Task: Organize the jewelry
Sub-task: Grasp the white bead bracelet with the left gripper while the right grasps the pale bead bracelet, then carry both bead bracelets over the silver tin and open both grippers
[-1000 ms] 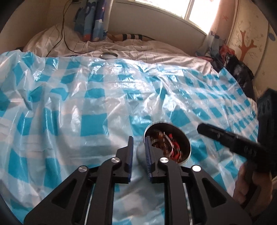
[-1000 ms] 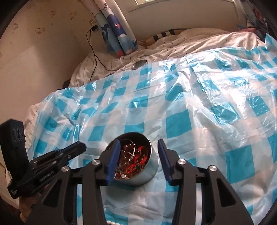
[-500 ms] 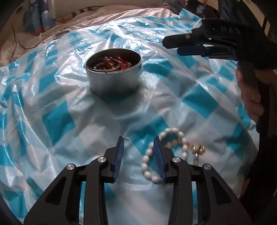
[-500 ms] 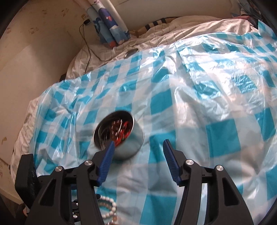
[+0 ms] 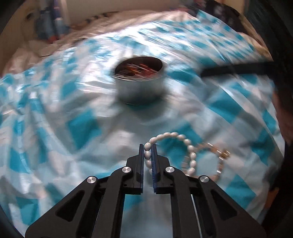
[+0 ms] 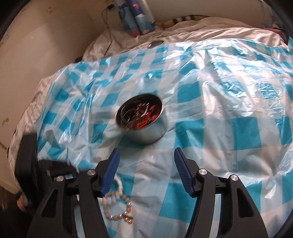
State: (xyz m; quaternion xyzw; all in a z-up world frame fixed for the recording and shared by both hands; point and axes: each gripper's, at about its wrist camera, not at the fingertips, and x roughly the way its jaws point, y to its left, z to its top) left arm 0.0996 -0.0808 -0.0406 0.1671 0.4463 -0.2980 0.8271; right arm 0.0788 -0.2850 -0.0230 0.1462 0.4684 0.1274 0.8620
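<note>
A round metal tin (image 5: 140, 78) holding red and metal jewelry stands on the blue-and-white checked plastic sheet (image 5: 55, 109); it also shows in the right wrist view (image 6: 142, 120). My left gripper (image 5: 147, 151) is shut on a white pearl bracelet (image 5: 190, 155), near side of the tin. A smaller gold-toned beaded bracelet (image 5: 218, 155) lies against it. My right gripper (image 6: 146, 168) is open and empty, just short of the tin. The bracelets (image 6: 117, 203) show low left, behind its left finger.
The sheet covers a bed with a white quilt (image 6: 201, 29). A small round metal lid (image 6: 155, 43) lies at the sheet's far edge. Patterned curtains (image 6: 137, 16) and a cable hang at the back wall. The left view is motion-blurred.
My left gripper has moved from beside the tin back to the pearl bracelet and closed on it. My right gripper has drawn back from around the tin, still open.
</note>
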